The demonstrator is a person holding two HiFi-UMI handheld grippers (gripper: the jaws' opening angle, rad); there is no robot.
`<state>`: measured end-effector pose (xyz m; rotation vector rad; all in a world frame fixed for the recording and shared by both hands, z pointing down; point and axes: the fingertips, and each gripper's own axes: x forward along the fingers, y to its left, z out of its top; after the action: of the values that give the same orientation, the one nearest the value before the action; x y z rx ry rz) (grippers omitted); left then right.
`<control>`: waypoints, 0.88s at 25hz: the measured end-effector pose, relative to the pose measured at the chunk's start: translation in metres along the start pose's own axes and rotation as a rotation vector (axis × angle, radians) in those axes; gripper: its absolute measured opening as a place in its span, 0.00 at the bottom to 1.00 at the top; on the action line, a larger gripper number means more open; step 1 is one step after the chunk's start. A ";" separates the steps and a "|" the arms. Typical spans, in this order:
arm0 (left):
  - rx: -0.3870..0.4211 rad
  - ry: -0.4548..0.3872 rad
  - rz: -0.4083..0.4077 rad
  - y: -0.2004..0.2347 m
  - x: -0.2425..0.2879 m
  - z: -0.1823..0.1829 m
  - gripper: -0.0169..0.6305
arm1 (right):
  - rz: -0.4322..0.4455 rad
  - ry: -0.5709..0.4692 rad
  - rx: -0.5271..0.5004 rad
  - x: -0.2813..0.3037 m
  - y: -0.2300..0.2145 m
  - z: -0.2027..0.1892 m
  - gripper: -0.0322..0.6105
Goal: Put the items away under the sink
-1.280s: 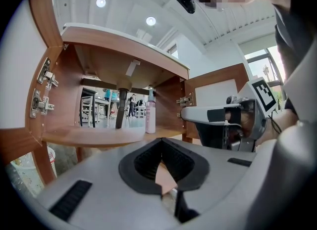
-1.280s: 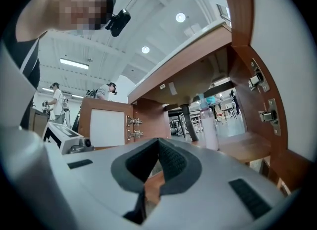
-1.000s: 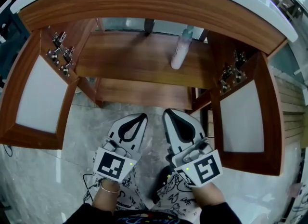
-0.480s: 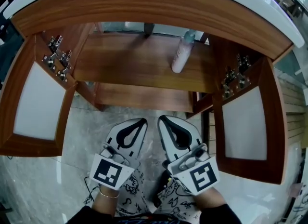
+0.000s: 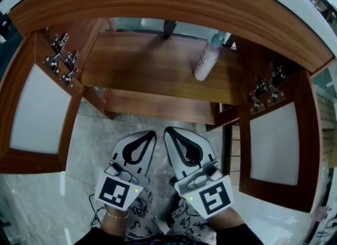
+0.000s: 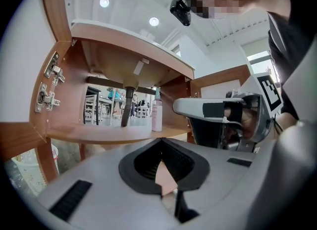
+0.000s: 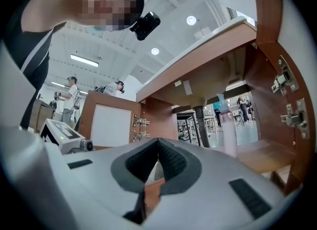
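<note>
Head view showed the open cabinet under the sink, with the shelf (image 5: 142, 67) as the reference point. Pink bottle (image 5: 207, 59) with a teal cap stood upright on the shelf, toward its right back part, just right of the dark drain pipe (image 5: 169, 28). Left door (image 5: 37, 107) and right door (image 5: 276, 144) both hung swung open on either side of the shelf, with metal hinges (image 5: 62, 59) on the left inner wall.

Both grippers were in front of the shelf and below its front edge in this view, over the marble floor (image 5: 89, 144), well apart from the bottle. Left gripper (image 5: 149, 134) and right gripper (image 5: 169, 131) sat side by side, tips near each other and pointing toward the shelf.

Left gripper view: left gripper (image 6: 161, 140) fingers pressed together, nothing between them. Bottle (image 6: 157, 115) was upright on the shelf (image 6: 99, 132), just right of the pipe (image 6: 128, 106), with the sink basin (image 6: 114, 66) above. The right gripper (image 6: 179, 106) was alongside at the right.

Right gripper view: right gripper (image 7: 158, 140) fingers were pressed together too, and empty. Bottle (image 7: 229, 135) stood on the shelf right of the pipe (image 7: 199, 125); the left door (image 7: 111, 125) was open at the far side.
</note>
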<state>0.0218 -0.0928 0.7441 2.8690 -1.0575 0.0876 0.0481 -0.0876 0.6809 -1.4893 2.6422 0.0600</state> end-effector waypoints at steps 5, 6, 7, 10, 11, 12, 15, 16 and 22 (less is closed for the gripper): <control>0.002 -0.003 0.005 0.003 0.002 -0.005 0.04 | -0.023 -0.011 0.028 0.003 -0.008 -0.004 0.06; 0.007 -0.002 0.002 0.002 0.003 -0.006 0.04 | -0.025 -0.020 0.033 0.003 -0.008 -0.003 0.06; 0.012 -0.003 -0.002 0.002 0.004 -0.005 0.04 | -0.025 -0.028 0.032 0.004 -0.008 -0.002 0.06; 0.016 -0.007 -0.007 0.001 0.006 -0.002 0.04 | 0.009 -0.046 -0.003 0.010 0.000 0.000 0.06; 0.012 -0.009 -0.005 0.001 0.006 -0.001 0.04 | 0.024 -0.060 -0.020 0.011 0.005 0.003 0.06; 0.009 -0.011 -0.002 0.002 0.006 0.000 0.04 | 0.034 -0.075 -0.037 0.012 0.008 0.007 0.06; 0.017 -0.005 -0.008 0.001 0.007 0.000 0.04 | 0.037 -0.097 -0.060 0.011 0.009 0.010 0.06; 0.014 -0.005 -0.013 0.000 0.008 0.001 0.04 | 0.037 -0.098 -0.054 0.012 0.007 0.010 0.06; -0.014 0.002 -0.024 -0.003 0.013 0.005 0.04 | 0.021 -0.105 -0.053 0.015 0.003 0.006 0.06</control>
<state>0.0335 -0.0991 0.7396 2.8677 -1.0185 0.0805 0.0386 -0.0986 0.6733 -1.4317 2.5926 0.2059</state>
